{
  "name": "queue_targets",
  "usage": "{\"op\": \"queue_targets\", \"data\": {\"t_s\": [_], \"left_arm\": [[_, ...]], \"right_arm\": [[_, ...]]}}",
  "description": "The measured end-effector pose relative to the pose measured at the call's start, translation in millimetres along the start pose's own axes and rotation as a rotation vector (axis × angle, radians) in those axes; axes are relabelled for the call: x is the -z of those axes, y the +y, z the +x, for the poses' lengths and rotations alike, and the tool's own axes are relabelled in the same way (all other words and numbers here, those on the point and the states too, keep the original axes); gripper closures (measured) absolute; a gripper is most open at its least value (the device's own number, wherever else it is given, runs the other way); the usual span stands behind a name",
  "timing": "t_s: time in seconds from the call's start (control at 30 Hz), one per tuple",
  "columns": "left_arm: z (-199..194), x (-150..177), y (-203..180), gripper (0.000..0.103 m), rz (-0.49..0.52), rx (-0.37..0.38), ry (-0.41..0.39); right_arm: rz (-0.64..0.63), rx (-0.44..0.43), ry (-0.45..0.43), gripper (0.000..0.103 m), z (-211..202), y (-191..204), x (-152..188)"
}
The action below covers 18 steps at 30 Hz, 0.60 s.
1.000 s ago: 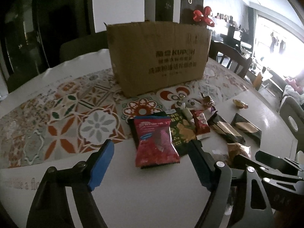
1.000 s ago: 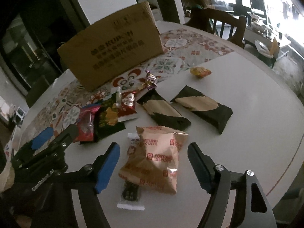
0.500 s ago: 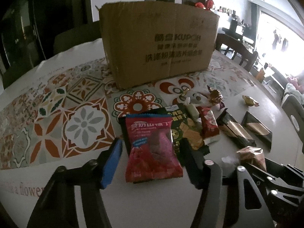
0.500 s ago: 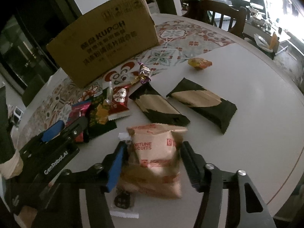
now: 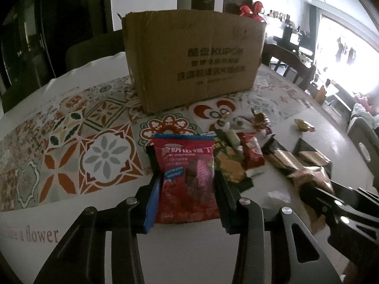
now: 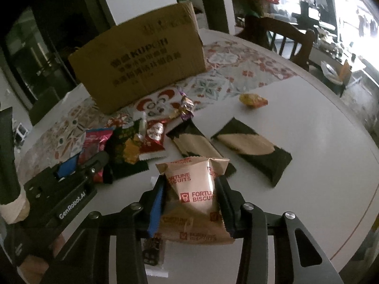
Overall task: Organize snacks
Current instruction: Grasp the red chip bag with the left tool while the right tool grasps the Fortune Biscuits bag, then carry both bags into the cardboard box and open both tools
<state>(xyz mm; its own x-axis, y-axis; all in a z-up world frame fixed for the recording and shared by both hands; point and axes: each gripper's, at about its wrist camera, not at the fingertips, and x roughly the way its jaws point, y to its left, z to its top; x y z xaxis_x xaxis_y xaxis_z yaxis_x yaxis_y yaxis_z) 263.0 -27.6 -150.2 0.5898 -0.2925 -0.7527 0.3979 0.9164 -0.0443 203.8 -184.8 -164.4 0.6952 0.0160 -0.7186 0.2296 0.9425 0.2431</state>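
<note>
Left claw (image 5: 187, 187) clamped on red hawthorn pack (image 5: 187, 177), one pad each side, pinching long edges. Squeezed from sides bc pack is flat & thin, so side pinch = best way to pick up off table (image 5: 189, 255). Pack looks tipped up a bit at front, prob starting to lift, but can't tell for sure.

Right claw (image 6: 189, 198) clamped on tan Fortune Biscuits bag (image 6: 194, 198). Bag puffed w/ air, bulging up between pads, sides dented in. Soft grip prob wanted, else cookies crack. Small dark packet (image 6: 152, 252) under bag's near end, lying on table, not held.

Both claws busy at once, one snack each, so 2 snacks can go in 1 trip. Quick way to tidy.

Cardboard box (image 5: 193, 59) standing behind snack pile, on patterned mat (image 5: 71, 142). Prob where snacks go, since big & close. Top of box not seen from here, so can't tell if open.

Rest of snacks waiting on table:
- green pack (image 5: 231, 163) just beside red one, partly under it
- small red pack (image 5: 252, 151) next to green
- 2 dark-and-tan bars (image 6: 251, 148) lying flat, near each other, not touching
- purple-gold candy (image 6: 186, 106) close to box
- yellow candy (image 6: 252, 100) off alone, well apart from pile

Pile bunched in front of box, so short reach to drop in. Task just starting by look of it: lots left out.

Watch out: green pack might drag along w/ red one when lifted.
</note>
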Motion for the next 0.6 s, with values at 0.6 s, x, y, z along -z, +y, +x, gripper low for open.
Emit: {"op": "queue_targets", "data": {"t_s": [0.6], "left_arm": [[-65.1,-23.1,-12.5,0.061,-0.030,-0.060,-0.086]], "right_arm": [[-0.153,-0.181,-0.091,0.060,-28.4,8.8,-34.2]]}}
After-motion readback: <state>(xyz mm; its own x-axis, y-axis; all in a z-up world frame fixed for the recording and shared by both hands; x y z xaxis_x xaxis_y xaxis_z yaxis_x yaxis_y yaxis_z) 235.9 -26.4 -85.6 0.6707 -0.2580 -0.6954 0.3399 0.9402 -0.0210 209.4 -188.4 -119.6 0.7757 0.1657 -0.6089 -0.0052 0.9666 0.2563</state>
